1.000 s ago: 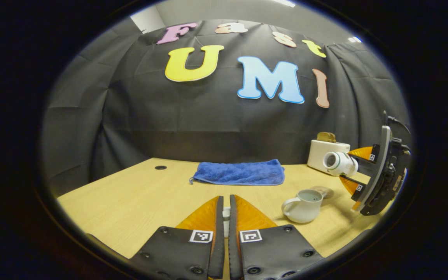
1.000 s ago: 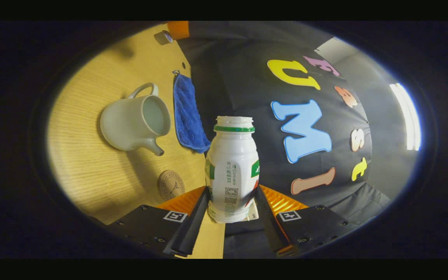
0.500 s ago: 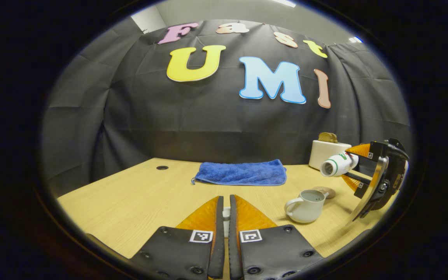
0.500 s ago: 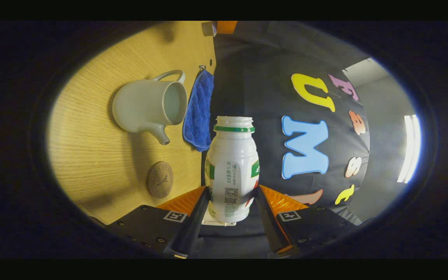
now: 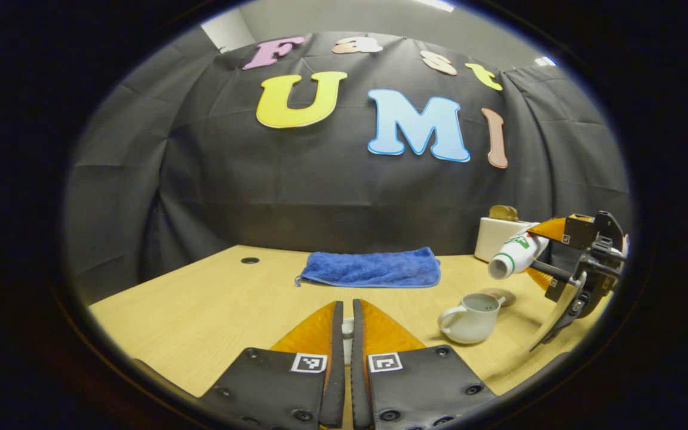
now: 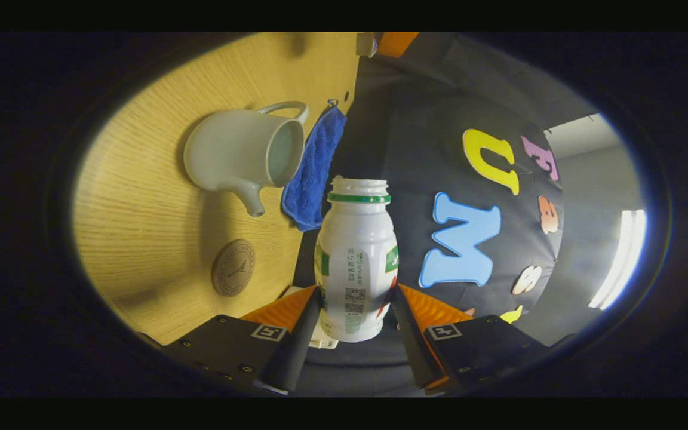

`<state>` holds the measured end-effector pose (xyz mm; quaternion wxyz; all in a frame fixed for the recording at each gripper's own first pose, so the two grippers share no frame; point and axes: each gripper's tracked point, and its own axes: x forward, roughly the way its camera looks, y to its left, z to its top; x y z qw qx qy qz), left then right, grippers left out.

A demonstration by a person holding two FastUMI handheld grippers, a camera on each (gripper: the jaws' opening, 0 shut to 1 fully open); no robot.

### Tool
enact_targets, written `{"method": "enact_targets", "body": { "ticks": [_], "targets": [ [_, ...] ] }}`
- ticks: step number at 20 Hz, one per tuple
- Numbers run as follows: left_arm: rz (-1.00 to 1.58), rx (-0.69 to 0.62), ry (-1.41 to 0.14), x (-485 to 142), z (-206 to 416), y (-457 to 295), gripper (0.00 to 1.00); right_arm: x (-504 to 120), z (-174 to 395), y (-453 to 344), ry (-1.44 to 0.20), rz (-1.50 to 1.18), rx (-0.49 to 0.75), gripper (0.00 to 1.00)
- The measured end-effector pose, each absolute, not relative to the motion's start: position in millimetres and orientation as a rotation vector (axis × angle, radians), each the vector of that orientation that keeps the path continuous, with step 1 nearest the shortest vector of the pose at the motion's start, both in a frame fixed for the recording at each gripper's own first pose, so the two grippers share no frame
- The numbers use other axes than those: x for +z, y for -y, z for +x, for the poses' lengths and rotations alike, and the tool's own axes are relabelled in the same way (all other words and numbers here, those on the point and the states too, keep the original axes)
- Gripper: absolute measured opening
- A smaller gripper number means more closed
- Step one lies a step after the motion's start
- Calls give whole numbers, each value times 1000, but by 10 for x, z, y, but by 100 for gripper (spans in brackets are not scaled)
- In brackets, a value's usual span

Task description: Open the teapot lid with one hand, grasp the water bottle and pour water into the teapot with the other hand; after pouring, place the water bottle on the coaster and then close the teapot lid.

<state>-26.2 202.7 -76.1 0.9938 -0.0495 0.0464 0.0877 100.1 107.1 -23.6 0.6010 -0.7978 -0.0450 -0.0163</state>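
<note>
The pale teapot stands lidless on the wooden table, right of centre; it also shows in the right gripper view. My left gripper hovers low over the table, shut on a small white piece, the teapot lid. My right gripper is above and right of the pot, shut on the white water bottle. The uncapped bottle tilts with its mouth down-left toward the pot. In the right gripper view the bottle sits between the fingers. The round coaster lies just behind the pot.
A folded blue towel lies at the back of the table by the black cloth wall. A white box with a brown thing on top stands at the back right. A small cable hole is at the back left.
The right gripper has rolled and tipped the bottle further, so its mouth now points down toward the teapot. The left gripper and the lid have stayed in place.
</note>
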Motion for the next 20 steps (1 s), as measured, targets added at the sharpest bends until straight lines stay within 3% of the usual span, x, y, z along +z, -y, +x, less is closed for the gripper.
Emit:
{"method": "enact_targets", "body": {
  "ticks": [20],
  "targets": [
    [-113,179,-95,-775,-261,-2054,15,43,961,-1117,165,-1958,-49,70]
  ]
}}
